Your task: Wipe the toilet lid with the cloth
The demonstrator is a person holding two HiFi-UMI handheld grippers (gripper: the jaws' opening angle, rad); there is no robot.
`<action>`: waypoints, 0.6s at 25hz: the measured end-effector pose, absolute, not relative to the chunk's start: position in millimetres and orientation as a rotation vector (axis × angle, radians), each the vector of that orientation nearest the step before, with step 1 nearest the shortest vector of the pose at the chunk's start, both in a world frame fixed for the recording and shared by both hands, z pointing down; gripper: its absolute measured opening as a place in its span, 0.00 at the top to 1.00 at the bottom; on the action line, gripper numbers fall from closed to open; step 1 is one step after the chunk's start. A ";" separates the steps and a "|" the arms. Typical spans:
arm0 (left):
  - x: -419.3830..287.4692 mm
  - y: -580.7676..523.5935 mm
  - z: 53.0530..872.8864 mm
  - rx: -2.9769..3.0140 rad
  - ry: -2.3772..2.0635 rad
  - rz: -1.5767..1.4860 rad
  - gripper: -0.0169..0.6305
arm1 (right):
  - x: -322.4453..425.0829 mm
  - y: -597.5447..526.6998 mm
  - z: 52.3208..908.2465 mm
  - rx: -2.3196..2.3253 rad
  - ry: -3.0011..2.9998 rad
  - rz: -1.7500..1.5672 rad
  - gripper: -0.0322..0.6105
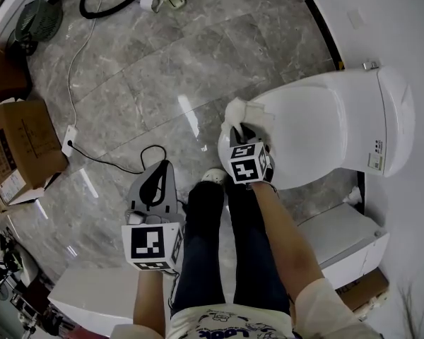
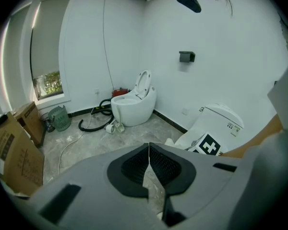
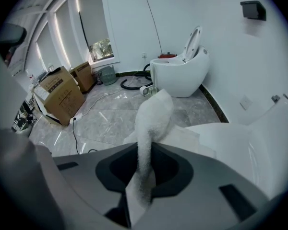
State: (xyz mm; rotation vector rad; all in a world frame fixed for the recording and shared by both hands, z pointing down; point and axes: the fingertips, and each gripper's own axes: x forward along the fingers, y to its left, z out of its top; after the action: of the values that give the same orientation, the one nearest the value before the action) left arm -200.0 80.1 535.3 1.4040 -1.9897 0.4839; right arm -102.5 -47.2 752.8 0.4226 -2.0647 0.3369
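Observation:
A white toilet (image 1: pixel 339 126) stands at the right with its lid (image 1: pixel 318 129) closed. My right gripper (image 1: pixel 242 131) is at the lid's front edge, shut on a white cloth (image 1: pixel 246 111) that lies bunched on the rim. In the right gripper view the cloth (image 3: pixel 151 123) runs up between the jaws, and part of it spreads flat on the lid (image 3: pixel 230 143). My left gripper (image 1: pixel 159 171) hangs over the floor to the left of the toilet, away from it. Its jaws meet in the left gripper view (image 2: pixel 149 164), with nothing between them.
The person's legs (image 1: pixel 219 246) stand between the two grippers. Cardboard boxes (image 1: pixel 18 147) sit at the left, with a cable and power strip (image 1: pixel 71 140) on the floor. A black hose (image 1: pixel 113 6) and a second toilet (image 3: pixel 180 73) with its lid raised are farther off.

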 end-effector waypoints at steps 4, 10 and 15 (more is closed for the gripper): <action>-204.4 87.2 531.7 1.400 -1.997 0.486 0.96 | -103.7 -19.3 753.3 0.361 -2.071 0.346 0.86; -203.1 89.8 529.0 1.406 -1.994 0.496 0.96 | -97.6 19.1 754.5 0.225 -2.072 0.356 0.86; -196.3 82.8 525.6 1.427 -1.991 0.500 0.96 | -86.3 41.6 755.6 0.070 -2.065 0.338 0.86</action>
State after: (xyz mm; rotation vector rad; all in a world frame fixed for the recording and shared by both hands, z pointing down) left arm -196.3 82.8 525.6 1.4270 -1.9913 0.5004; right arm -86.3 41.6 755.6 0.0697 -2.0654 0.3375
